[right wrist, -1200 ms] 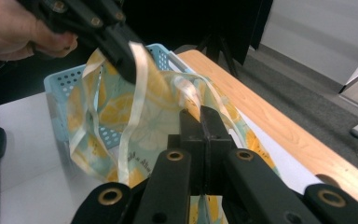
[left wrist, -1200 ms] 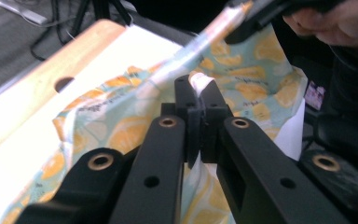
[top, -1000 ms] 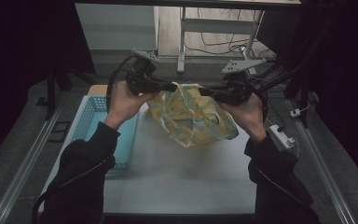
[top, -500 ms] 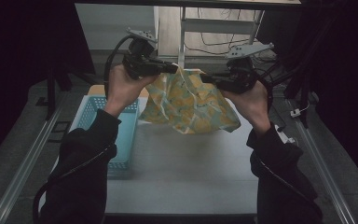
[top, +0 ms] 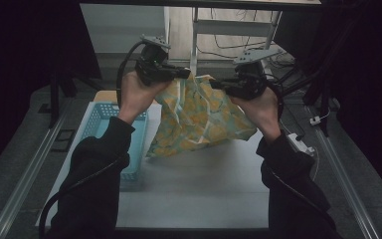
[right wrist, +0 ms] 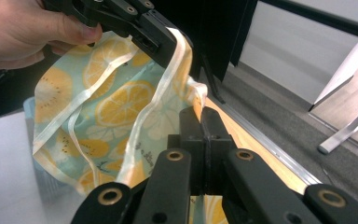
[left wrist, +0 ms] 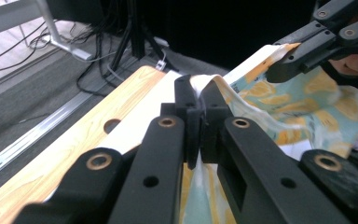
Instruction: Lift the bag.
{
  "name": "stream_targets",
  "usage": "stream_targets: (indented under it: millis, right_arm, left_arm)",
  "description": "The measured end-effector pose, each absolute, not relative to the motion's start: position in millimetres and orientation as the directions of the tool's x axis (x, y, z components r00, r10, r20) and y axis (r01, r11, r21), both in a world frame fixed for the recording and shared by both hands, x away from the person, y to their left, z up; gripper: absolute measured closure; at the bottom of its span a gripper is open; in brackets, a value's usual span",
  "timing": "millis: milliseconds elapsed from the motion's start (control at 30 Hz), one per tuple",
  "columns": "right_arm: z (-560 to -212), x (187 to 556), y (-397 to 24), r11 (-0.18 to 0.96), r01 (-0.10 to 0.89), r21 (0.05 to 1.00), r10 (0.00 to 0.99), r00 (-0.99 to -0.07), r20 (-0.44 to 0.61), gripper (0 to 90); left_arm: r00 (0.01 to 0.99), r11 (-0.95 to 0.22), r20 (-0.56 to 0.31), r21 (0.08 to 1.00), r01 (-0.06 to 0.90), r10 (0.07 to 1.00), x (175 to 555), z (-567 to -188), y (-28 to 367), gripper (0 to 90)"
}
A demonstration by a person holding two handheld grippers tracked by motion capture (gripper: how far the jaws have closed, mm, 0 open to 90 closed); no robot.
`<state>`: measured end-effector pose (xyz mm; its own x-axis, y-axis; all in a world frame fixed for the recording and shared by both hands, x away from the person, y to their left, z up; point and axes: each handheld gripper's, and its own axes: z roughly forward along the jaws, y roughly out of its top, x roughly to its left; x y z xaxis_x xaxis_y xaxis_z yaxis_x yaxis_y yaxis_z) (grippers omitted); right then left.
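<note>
A cloth (top: 199, 117) printed with yellow lemon slices on pale green, edged in cream, hangs in the air above the white table (top: 194, 189). My left gripper (top: 186, 73) is shut on its upper left edge, and my right gripper (top: 214, 83) is shut on its upper right edge. In the left gripper view the jaws pinch the cream hem of the cloth (left wrist: 279, 107), with my right gripper (left wrist: 279, 72) at the upper right. In the right gripper view the jaws clamp the cloth (right wrist: 121, 107), and my left gripper (right wrist: 168, 46) holds the hem farther off. The cloth's lower corner hangs toward the table.
A blue plastic basket (top: 97, 124) stands on the table at the left, partly under the person's left forearm. A wooden strip (left wrist: 74, 144) runs along the table's far edge. Metal rails (top: 15, 194) flank the table. Cables and a stand's legs (top: 229, 50) lie on the floor beyond.
Both grippers have risen with the cloth, lifting it off the table. The cloth now hangs spread between them, and the left hand has moved up and away from me.
</note>
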<state>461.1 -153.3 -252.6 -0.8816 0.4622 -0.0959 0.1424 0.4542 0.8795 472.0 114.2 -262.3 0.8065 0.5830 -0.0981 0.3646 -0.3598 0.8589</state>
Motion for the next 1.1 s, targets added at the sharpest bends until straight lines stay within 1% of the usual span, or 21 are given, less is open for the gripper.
stream_targets:
  millis: [100,233,467,633,733,900,1100]
  right_arm:
    - [-266,466,-151,0.462,0.154,0.873,0.461,-0.883,-0.088,89.8]
    - [-289,471,-150,0.474,0.179,0.862,0.463,-0.883,-0.071,89.8]
    - [-327,479,-151,0.457,0.237,0.857,0.477,-0.879,-0.012,89.5]
    - [-343,484,-152,0.461,0.268,0.846,0.497,-0.868,0.004,87.9]
    - [-347,485,-151,0.461,0.276,0.844,0.504,-0.864,0.007,86.0]
    - [-346,484,-154,0.441,0.279,0.853,0.515,-0.857,0.014,79.8]
    - [-341,480,-159,0.419,0.283,0.863,0.515,-0.857,0.031,68.6]
  left_arm:
    - [0.807,-0.388,-0.086,0.844,0.371,0.585,476,-275,109,88.2]
    - [0.806,-0.402,-0.099,0.828,0.392,0.583,480,-295,104,87.9]
    - [0.799,-0.431,-0.117,0.791,0.435,0.59,487,-332,100,86.8]
    - [0.79,-0.459,-0.113,0.761,0.459,0.602,492,-354,97,84.0]
    - [0.789,-0.458,-0.126,0.755,0.47,0.602,494,-361,97,82.4]
    - [0.786,-0.453,-0.116,0.763,0.462,0.607,490,-360,100,72.7]
    - [0.787,-0.433,-0.101,0.789,0.436,0.608,481,-356,109,54.7]
